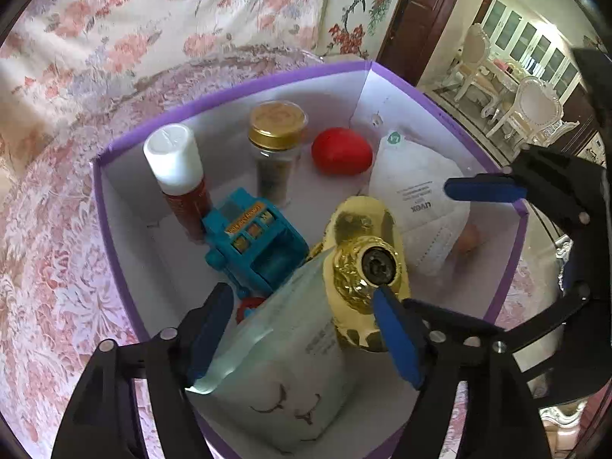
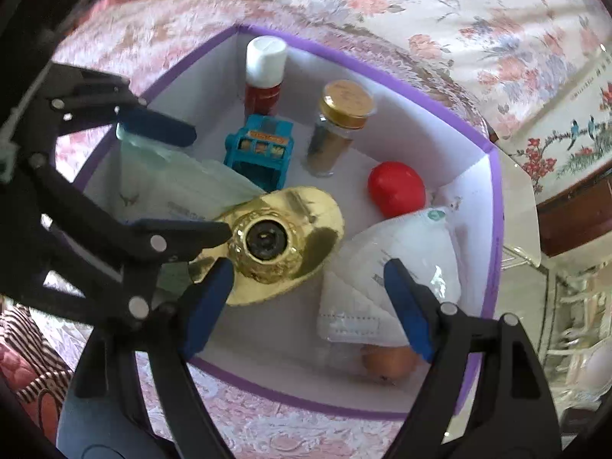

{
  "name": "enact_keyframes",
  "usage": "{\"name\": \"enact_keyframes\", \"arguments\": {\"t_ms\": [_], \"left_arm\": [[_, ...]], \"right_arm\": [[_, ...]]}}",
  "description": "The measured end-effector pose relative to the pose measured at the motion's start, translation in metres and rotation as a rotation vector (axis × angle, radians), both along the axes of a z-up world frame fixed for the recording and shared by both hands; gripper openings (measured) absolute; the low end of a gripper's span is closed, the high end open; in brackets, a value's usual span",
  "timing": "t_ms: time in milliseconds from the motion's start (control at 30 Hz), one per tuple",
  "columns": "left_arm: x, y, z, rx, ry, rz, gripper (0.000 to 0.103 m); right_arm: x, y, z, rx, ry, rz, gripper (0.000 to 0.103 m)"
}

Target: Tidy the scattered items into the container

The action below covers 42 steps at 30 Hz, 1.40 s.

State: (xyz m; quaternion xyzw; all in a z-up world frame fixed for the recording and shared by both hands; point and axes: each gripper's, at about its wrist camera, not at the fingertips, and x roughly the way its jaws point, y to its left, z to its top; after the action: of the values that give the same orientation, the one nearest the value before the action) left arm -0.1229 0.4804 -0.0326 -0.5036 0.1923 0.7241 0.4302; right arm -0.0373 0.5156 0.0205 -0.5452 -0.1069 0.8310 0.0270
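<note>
Both hand-held grippers hover over the purple-rimmed box (image 1: 440, 99), which sits on a floral bedspread (image 1: 57, 229).

Left hand-held gripper (image 1: 302, 329): jaws spread wide, straddling the pale green packet (image 1: 290, 348), holding nothing.

Right hand-held gripper (image 2: 310, 302): also spread, empty, above the white mask (image 2: 397, 260).

Gold door knob (image 1: 367, 264) lies propped on the packet. Spray can (image 1: 178, 168) and jar (image 1: 275, 141) stand upright against the far wall, probably for stability. Toy (image 1: 252, 237), red egg (image 1: 341, 151) inside; tidying looks nearly done.

gold fitting (image 1: 367, 264): glossy metal (mirror-like) | red egg (image 1: 341, 150): smooth plastic | bedspread (image 1: 57, 229): cloth
</note>
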Motion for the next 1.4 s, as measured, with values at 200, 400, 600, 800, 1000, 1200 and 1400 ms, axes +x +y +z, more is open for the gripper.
{"name": "enact_keyframes", "arguments": {"t_ms": [200,400,600,800,1000,1200,1400], "left_arm": [[0.000,0.004,0.003,0.035,-0.005,0.013,0.079],[0.001,0.002,0.020,0.076,0.095,0.032,0.079],[0.017,-0.015,0.032,0.102,0.186,0.103,0.080],[0.052,-0.053,0.042,0.050,0.230,0.217,0.082],[0.072,-0.054,0.048,-0.015,0.269,0.261,0.082],[0.089,-0.074,0.057,-0.062,0.301,0.335,0.082],[0.094,-0.085,0.066,-0.029,0.276,0.384,0.083]], "right_arm": [[0.028,0.024,0.017,-0.072,0.100,-0.069,0.082],[0.053,0.039,0.029,-0.168,0.235,-0.128,0.082],[0.060,0.044,0.027,-0.240,0.276,-0.178,0.083],[0.068,0.035,0.031,-0.251,0.270,-0.237,0.086],[0.070,0.016,0.044,-0.207,0.232,-0.264,0.094],[0.072,0.001,0.049,-0.146,0.188,-0.269,0.096],[0.071,-0.005,0.048,-0.088,0.114,-0.279,0.096]]}}
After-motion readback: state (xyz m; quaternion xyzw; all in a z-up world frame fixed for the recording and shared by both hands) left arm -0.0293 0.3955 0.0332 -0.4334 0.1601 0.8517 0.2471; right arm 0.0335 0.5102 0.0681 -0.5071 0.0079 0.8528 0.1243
